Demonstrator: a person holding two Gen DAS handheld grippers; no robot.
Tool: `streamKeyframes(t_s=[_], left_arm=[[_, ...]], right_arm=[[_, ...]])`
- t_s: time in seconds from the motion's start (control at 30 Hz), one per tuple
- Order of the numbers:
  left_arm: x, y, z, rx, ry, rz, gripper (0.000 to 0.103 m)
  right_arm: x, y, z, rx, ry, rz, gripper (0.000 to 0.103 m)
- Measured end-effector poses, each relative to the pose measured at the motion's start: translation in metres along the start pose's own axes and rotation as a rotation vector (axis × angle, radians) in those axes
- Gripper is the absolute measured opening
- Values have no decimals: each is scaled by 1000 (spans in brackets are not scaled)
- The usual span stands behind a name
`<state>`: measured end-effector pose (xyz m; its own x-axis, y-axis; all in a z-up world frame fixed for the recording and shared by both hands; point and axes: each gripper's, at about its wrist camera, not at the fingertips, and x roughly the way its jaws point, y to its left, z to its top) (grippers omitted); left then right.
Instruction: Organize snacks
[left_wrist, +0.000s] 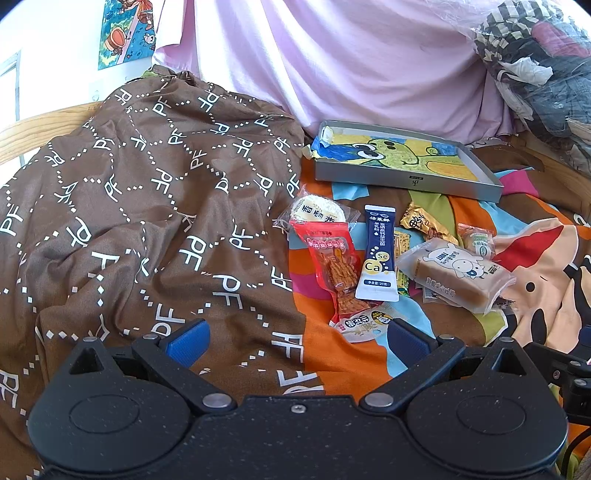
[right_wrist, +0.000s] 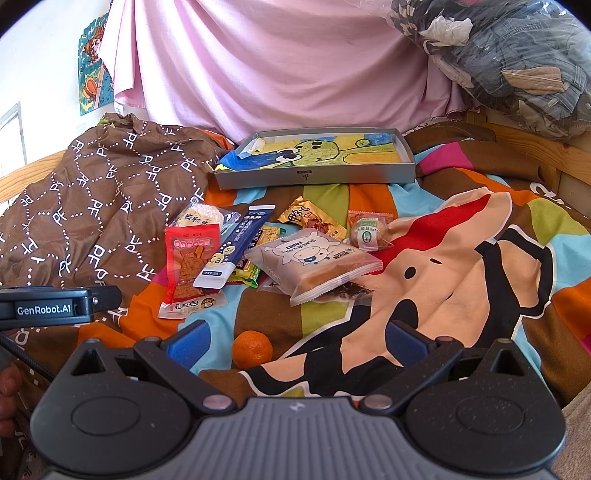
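The snacks lie in a loose heap on a bed covered with a bright cartoon-print sheet (right_wrist: 461, 236), just in front of a shallow grey tray (right_wrist: 314, 177) lined with a crayon drawing of a green creature. In the heap, a red packet of spicy strips (right_wrist: 186, 262) lies beside a dark blue stick sachet (right_wrist: 236, 247), which overlaps a round rice cracker in clear wrap (right_wrist: 201, 218). To the right sits a wrapped toast slice with a cow print (right_wrist: 314, 260), with a gold-wrapped snack (right_wrist: 310, 219) and a small round pastry in clear wrap (right_wrist: 367, 230) behind it. A white packet (right_wrist: 192, 304) pokes out from under the red one. An orange mandarin (right_wrist: 252, 349) rests apart from the heap, close to the right tool (right_wrist: 295, 343), whose blue-padded fingers stand spread wide with nothing between them. The left tool (left_wrist: 295, 341) is likewise spread and empty, over the edge of a brown patterned quilt (left_wrist: 147, 206) bunched up left of the snacks. A pink cloth (right_wrist: 277, 66) hangs behind the tray.
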<state>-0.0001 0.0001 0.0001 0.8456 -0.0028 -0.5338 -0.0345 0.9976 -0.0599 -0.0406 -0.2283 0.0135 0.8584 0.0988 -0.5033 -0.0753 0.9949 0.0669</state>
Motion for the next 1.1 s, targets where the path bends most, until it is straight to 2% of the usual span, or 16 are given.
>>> streamKeyframes(t_s=[0.6, 0.87, 1.1], left_arm=[[0, 0, 0, -1, 1, 0, 102], [5, 1, 1, -11, 22, 23, 102], [18, 8, 10, -10, 67, 38, 102]], right_arm=[[1, 2, 1, -2, 5, 2, 103], [10, 2, 4, 1, 39, 17, 103], [23, 4, 5, -19, 105, 112, 103]])
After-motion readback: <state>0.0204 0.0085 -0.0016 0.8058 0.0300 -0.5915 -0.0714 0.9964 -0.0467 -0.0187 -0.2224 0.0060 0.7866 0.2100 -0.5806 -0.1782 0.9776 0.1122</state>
